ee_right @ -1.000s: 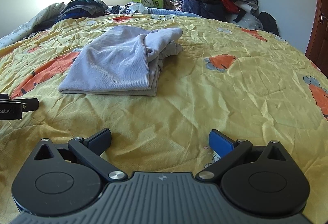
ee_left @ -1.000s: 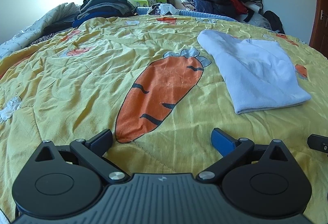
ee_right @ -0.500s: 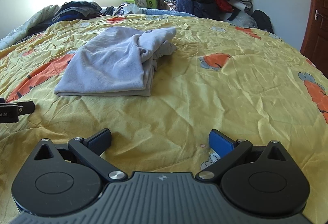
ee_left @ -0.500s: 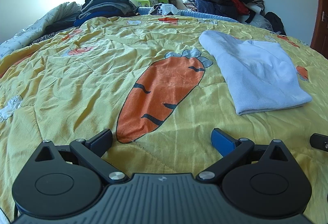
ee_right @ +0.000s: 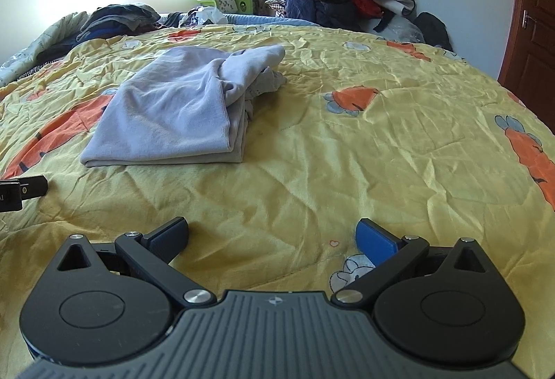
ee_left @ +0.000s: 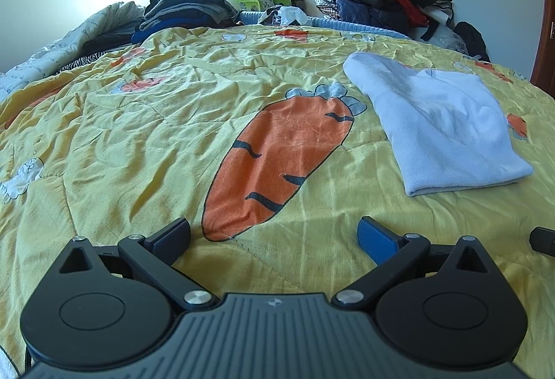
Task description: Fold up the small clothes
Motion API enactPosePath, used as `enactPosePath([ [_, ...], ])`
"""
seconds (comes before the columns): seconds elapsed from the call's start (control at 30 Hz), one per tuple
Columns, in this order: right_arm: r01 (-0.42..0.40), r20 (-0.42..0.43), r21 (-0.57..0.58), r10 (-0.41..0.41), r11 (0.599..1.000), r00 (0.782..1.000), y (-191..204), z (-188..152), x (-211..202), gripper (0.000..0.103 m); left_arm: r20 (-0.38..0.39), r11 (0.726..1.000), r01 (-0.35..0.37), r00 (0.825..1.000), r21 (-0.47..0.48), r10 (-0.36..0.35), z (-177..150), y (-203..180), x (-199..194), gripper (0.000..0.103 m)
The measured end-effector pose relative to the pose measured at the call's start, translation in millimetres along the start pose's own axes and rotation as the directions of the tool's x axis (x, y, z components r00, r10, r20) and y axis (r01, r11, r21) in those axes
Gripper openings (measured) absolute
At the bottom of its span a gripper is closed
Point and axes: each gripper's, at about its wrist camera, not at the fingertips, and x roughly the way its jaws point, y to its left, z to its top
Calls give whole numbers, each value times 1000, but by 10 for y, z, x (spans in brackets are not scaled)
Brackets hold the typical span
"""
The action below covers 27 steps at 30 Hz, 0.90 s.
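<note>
On the bed (ee_left: 138,143): folded pale top (ee_right: 173,108), maybe lumpy behind. Left tongs (ee_left: 274,233), right tongs (ee_right: 272,233) wide open, empty. Could untidy if bumped.

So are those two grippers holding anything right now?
Nothing. The left gripper and right gripper are both open over the yellow quilt; the folded light-blue garment lies untouched.

Only the letters "AI" can be read, on the left tool (ee_right: 20,195) at the frame edge.
</note>
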Motion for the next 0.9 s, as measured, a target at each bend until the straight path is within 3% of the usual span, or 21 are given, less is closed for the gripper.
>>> enactPosePath([
  [0.9,-12,-4,-14,12,1000,1000,167,76,87,103,-3,996,53,999,71,-53,-17,-338,-30,103],
])
